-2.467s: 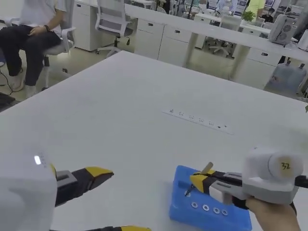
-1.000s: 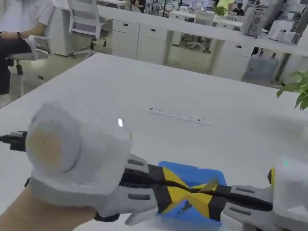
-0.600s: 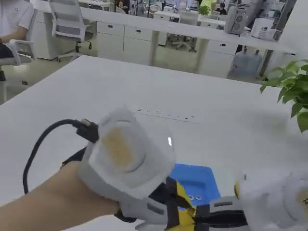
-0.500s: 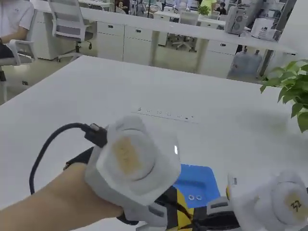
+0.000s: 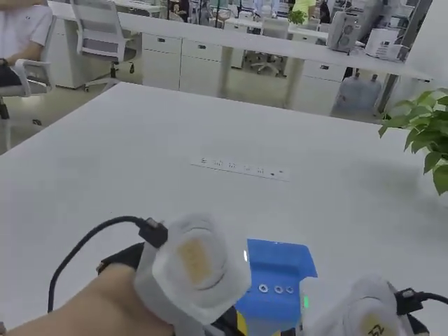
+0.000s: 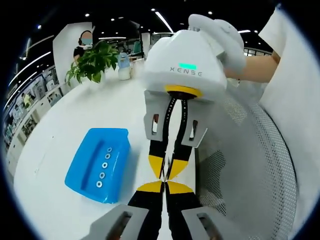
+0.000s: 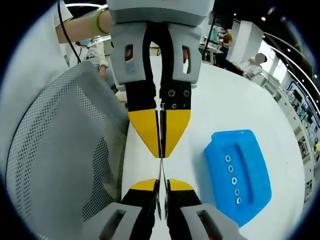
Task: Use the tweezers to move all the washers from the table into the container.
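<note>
Left tool [image 6: 164, 183] and right tool [image 7: 161, 181] both clench tweezers [image 7: 161, 167] at white office table [image 5: 210, 126]

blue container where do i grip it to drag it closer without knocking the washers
Probably a short end wall of the blue container, from above, one jaw each side of the rim. The washers lie in a row along its middle recess, so an end keeps the jaws off them; the low flat body offers little else to pinch.
</note>
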